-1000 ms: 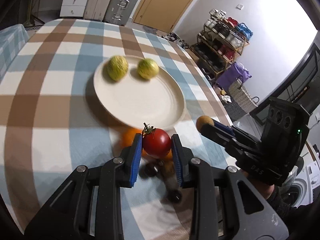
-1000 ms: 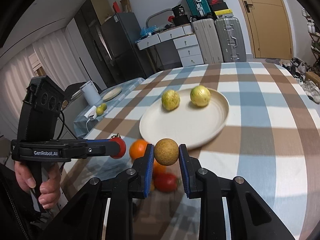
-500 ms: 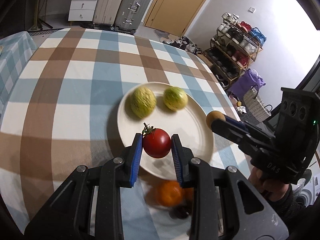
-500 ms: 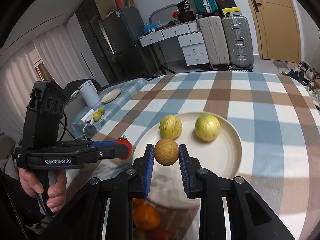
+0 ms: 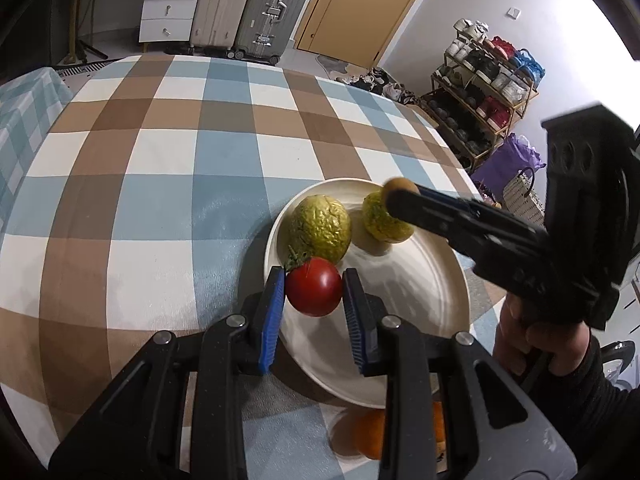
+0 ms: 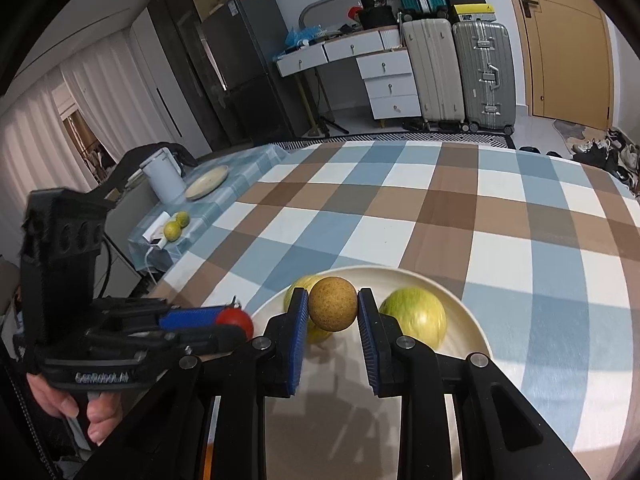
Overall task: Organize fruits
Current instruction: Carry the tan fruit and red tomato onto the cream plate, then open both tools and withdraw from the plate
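Observation:
My left gripper (image 5: 314, 294) is shut on a red tomato (image 5: 314, 292) and holds it over the near left part of the white plate (image 5: 432, 280). My right gripper (image 6: 333, 312) is shut on a round brown fruit (image 6: 333, 309) above the same plate (image 6: 468, 328). Two yellow-green fruits lie on the plate, one (image 5: 320, 227) just beyond the tomato, the other (image 5: 384, 222) partly behind the right gripper's tip. In the right wrist view one green fruit (image 6: 414, 316) shows at right; the other (image 6: 300, 284) is mostly hidden behind the left finger.
An orange (image 5: 370, 434) lies on the checked tablecloth (image 5: 160, 160) in front of the plate, partly hidden by my left gripper. A side table at left holds a white kettle (image 6: 162, 174), a small plate (image 6: 206, 182) and two green fruits (image 6: 176, 226). Suitcases and drawers stand behind.
Both grippers moved forward from the fruit pile near the table edge to over the plate, each carrying its fruit. The orange and other loose fruits fell behind.

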`<act>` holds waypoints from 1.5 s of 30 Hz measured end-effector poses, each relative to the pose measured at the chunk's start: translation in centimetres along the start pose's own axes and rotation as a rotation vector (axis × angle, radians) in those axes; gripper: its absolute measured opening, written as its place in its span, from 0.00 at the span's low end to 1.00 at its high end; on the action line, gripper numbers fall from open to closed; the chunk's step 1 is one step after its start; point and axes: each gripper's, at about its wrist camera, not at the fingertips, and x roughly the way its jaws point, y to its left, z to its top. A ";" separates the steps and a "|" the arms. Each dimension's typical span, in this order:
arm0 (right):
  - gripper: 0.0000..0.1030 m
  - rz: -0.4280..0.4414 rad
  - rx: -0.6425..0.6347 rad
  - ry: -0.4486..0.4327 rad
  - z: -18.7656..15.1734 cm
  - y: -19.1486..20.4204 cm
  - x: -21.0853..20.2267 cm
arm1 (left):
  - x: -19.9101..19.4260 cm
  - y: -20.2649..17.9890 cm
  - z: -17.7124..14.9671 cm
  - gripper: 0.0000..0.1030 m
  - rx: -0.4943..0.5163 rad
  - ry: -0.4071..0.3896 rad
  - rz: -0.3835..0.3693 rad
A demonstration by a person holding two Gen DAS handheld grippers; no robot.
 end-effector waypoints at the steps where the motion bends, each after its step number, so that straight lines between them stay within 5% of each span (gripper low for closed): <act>1: 0.25 -0.004 0.000 0.006 0.2 -0.1 0.5 | 0.2 0.0 0.0 0.25 0.001 0.007 -0.003; 13: 0.25 -0.046 0.011 0.055 1.0 -0.6 3.8 | 1.8 -0.2 0.1 0.25 0.001 0.019 0.024; 19: 0.53 -0.043 0.019 0.024 1.3 -0.4 3.4 | 1.8 -0.4 0.1 0.27 -0.003 0.022 0.026; 25: 0.66 -0.046 0.046 -0.026 1.3 -0.5 1.4 | 0.8 -0.7 0.1 0.52 -0.023 0.004 0.042; 38: 0.92 -0.058 0.091 -0.146 -0.8 -0.2 -6.3 | -4.2 -3.8 -1.2 0.72 0.013 -0.081 0.100; 45: 0.99 -0.081 0.094 -0.204 -3.2 1.0 -10.4 | -7.4 -5.9 -2.9 0.78 0.042 -0.127 0.134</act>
